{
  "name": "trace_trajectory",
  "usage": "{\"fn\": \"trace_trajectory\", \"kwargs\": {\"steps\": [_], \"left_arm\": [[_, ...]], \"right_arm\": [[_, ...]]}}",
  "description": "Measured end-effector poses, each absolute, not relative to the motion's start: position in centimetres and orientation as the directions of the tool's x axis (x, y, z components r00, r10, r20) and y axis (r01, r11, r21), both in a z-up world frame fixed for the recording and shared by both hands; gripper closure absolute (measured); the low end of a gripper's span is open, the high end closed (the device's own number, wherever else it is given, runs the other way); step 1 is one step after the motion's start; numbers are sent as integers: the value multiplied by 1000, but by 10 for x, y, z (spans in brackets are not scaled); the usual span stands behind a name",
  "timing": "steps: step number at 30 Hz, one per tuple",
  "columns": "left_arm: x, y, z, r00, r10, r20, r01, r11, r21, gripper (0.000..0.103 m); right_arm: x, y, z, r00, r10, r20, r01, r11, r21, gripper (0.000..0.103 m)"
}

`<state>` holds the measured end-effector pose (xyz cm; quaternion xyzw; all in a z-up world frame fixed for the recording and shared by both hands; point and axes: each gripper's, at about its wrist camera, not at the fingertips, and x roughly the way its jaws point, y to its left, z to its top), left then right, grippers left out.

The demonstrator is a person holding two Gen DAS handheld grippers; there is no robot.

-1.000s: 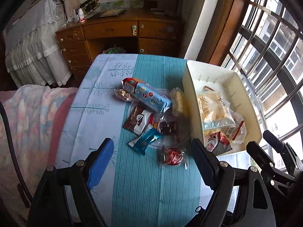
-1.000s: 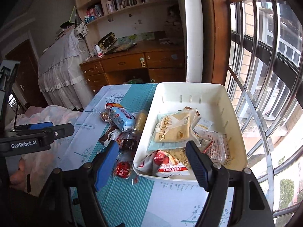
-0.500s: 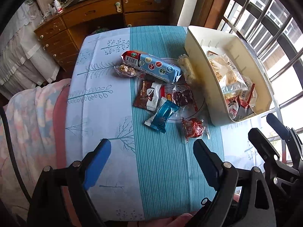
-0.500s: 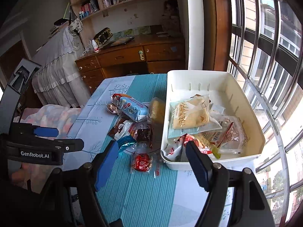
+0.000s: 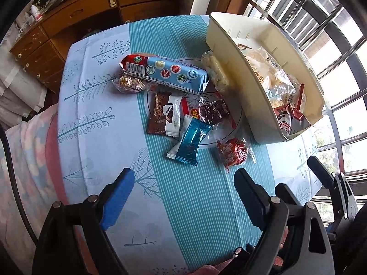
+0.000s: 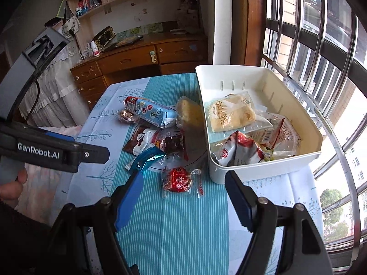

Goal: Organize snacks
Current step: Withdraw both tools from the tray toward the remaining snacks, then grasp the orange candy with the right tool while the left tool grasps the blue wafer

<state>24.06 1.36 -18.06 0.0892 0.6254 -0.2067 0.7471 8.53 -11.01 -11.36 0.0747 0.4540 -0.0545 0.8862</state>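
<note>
Left gripper (image 5: 183, 181): jaws spread wide, nothing between them; they have just been opening a little further. It hangs over the striped tablecloth (image 5: 195, 206), pointing steeply down, short of the snack pile

Right gripper (image 6: 183, 183): jaws parted, empty, aimed across the cloth at the nearest item

Nearest item: red round snack (image 6: 177, 180) in clear crinkled film, alone on the cloth, just beside the near corner of the white bin (image 6: 263, 171). Judged light, soft inside, film slippery; best pinched across the round body, since the loose film ends would slide out

Next: teal foil packet (image 5: 191, 142), flat and light, lying partly over the brown-and-white wrapper (image 5: 164, 114). Likely springy foil; take it across the short width near the middle

Beyond: dark red packet (image 5: 213, 112), then the long blue biscuit pack (image 5: 165, 72) resting on a small nut snack (image 5: 129, 83). Biscuit pack judged stiff but breakable; grip mid-length, gently. A pale yellow pack (image 6: 189, 114) leans against the bin wall

Bin already holds several bags; roughly half the snacks are not yet in
</note>
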Motion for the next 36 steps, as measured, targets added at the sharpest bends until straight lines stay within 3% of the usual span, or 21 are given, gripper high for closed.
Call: {"fn": "trace_trajectory", "kwargs": {"steps": [5, 19, 24, 26, 32, 36], "left_arm": [[260, -1, -207, 83, -236, -968, 437, 882, -178, 15], [281, -25, -281, 30, -212, -977, 466, 868, -174, 15], [286, -27, -289, 31, -203, -979, 466, 869, -166, 26], [287, -25, -291, 26, -206, -978, 464, 869, -170, 39], [292, -30, -295, 24, -185, -982, 468, 871, -152, 54], [293, -30, -297, 40, -167, -985, 473, 872, -129, 63]], "right_arm": [[87, -102, -132, 569, -64, -820, 181, 982, 49, 29], [105, -85, -199, 543, -80, -836, 153, 988, 4, 29], [113, -80, -215, 528, -70, -846, 143, 990, 7, 29], [115, -78, -220, 516, -70, -853, 137, 991, 2, 29], [125, -78, -224, 512, -88, -854, 115, 993, -33, 29], [129, -80, -225, 515, -95, -852, 112, 993, -44, 42]]}}
